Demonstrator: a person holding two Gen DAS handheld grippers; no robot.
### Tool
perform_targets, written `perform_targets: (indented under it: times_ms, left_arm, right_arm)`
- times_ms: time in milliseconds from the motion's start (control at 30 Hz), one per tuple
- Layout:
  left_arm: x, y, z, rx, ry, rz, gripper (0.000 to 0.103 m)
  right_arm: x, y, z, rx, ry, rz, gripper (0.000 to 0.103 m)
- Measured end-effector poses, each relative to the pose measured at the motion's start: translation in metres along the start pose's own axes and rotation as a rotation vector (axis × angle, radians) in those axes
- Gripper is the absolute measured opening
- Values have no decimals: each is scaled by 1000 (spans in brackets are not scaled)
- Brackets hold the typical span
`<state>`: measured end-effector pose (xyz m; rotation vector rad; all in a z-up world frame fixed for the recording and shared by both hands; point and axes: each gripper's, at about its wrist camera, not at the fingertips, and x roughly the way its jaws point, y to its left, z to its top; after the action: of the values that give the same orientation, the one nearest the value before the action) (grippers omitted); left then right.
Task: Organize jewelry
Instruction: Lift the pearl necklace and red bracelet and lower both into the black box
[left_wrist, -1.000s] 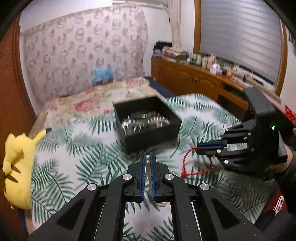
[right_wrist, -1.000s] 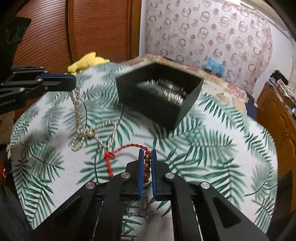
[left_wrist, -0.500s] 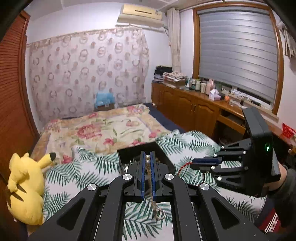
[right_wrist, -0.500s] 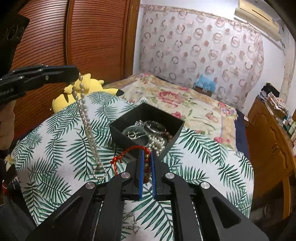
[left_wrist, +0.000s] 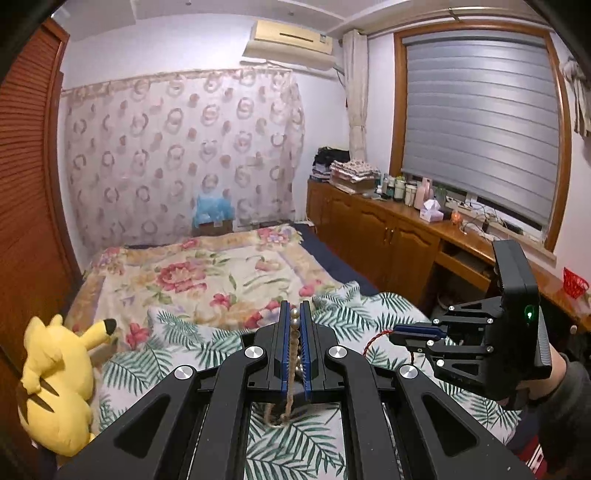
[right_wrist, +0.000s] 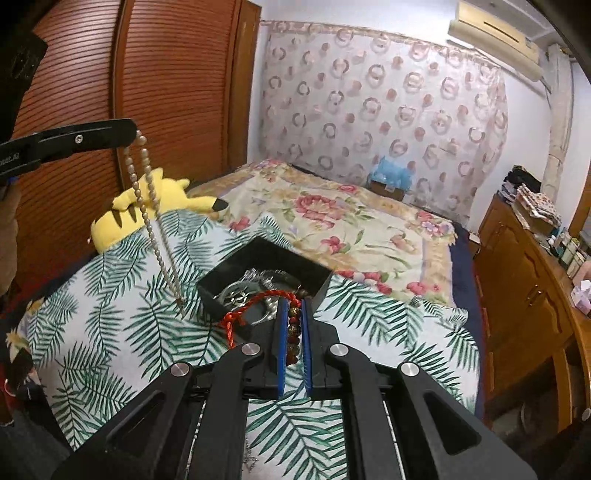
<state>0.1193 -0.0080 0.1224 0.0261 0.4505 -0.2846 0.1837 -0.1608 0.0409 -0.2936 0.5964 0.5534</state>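
Observation:
My left gripper (left_wrist: 294, 314) is shut on a pearl necklace (left_wrist: 294, 325). In the right wrist view that pearl necklace (right_wrist: 153, 218) hangs in a long double strand from the left gripper (right_wrist: 131, 131), clear of the cloth. My right gripper (right_wrist: 294, 306) is shut on a red cord bracelet (right_wrist: 258, 301) with brown beads, held above the near corner of a black jewelry box (right_wrist: 266, 277). The box is open, with silver pieces and pearls inside. In the left wrist view the right gripper (left_wrist: 397, 330) is at the right, the red cord (left_wrist: 376, 338) trailing from it.
The box stands on a palm-leaf cloth (right_wrist: 110, 332) spread over a bed with a floral blanket (left_wrist: 207, 273). A yellow plush toy (left_wrist: 55, 384) lies at the cloth's left edge. Wooden cabinets (left_wrist: 388, 243) line the right side. A small chain (right_wrist: 247, 458) lies under the right gripper.
Both grippers have risen with their pieces. The pearl necklace has come off the cloth and now hangs free. The box has sunk lower in both views.

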Motion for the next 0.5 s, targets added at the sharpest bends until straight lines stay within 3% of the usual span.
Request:
perform_targets:
  times_ms: [233, 500]
  left_arm:
    - [1, -2, 32, -2, -30, 18, 4]
    - [34, -4, 57, 24, -18, 46, 4]
  right_arm:
    - [-1, -15, 21, 35, -21, -12, 8]
    - [10, -30, 43, 74, -35, -1, 8]
